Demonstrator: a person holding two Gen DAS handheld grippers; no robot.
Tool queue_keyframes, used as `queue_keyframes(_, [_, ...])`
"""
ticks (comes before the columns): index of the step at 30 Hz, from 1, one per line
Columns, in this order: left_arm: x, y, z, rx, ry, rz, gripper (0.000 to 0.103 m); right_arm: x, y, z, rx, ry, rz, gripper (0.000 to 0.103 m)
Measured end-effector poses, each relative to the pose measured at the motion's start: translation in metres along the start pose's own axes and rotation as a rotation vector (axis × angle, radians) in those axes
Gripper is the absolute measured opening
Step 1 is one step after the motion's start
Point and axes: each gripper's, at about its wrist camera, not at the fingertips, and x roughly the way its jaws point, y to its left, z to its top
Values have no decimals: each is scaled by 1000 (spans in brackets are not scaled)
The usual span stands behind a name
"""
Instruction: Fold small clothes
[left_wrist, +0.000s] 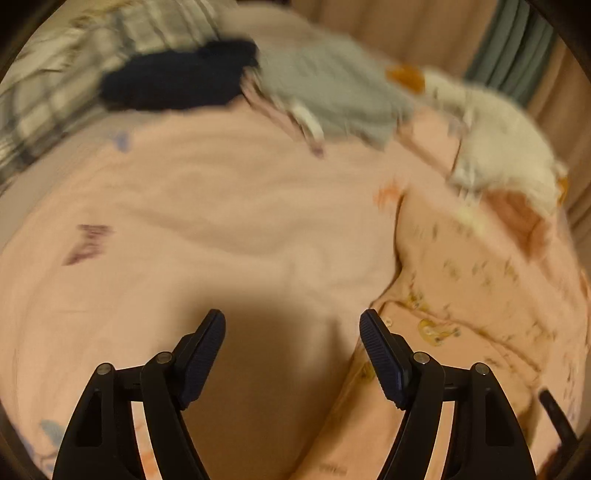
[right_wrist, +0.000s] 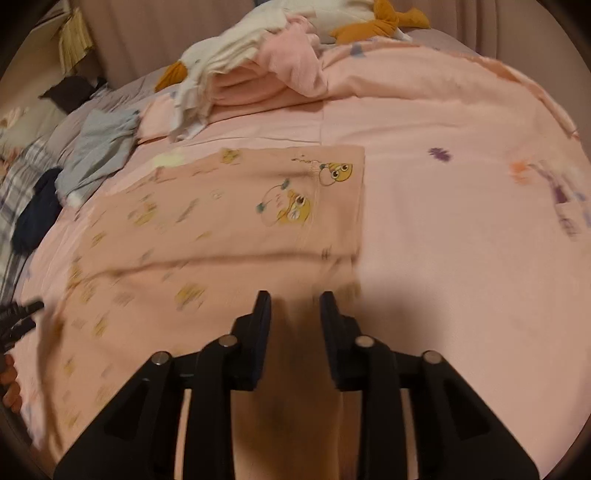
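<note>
A small pink garment with yellow cartoon prints (right_wrist: 229, 221) lies flat on the pink bedsheet (right_wrist: 443, 221), folded into a rough rectangle. My right gripper (right_wrist: 295, 304) hovers over its near right corner, jaws a little apart with nothing seen between them. In the left wrist view the same garment (left_wrist: 472, 295) lies to the right. My left gripper (left_wrist: 292, 326) stands wide open over the bare sheet (left_wrist: 221, 221) just left of the garment's edge, holding nothing. The left gripper's tip (right_wrist: 22, 314) shows at the left edge of the right wrist view.
A grey garment (right_wrist: 99, 147) and a dark navy one (right_wrist: 37, 214) lie at the far left by a plaid pillow (right_wrist: 14, 184). A folded pink blanket (right_wrist: 273, 74) and a white plush with orange feet (right_wrist: 369, 26) sit at the back. Curtains (left_wrist: 424, 29) hang behind the bed.
</note>
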Motion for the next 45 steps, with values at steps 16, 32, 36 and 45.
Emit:
queue_keyframes(16, [-62,41,-127,15,185,-276,82,-140,-62,-157,573,-21,414,103])
queue_keyframes(32, [-66,72,-171,-211,246,-714,82,-115,10,-225,530,159,508,100])
queue_keyframes(36, [-63,57,-166,-204,224,-715,88,-104,18,-228,537,101,501,100])
queue_keyframes(45, [-60,56,-173,-213,212,-739,89,-100,13,-219,512,30,485,80])
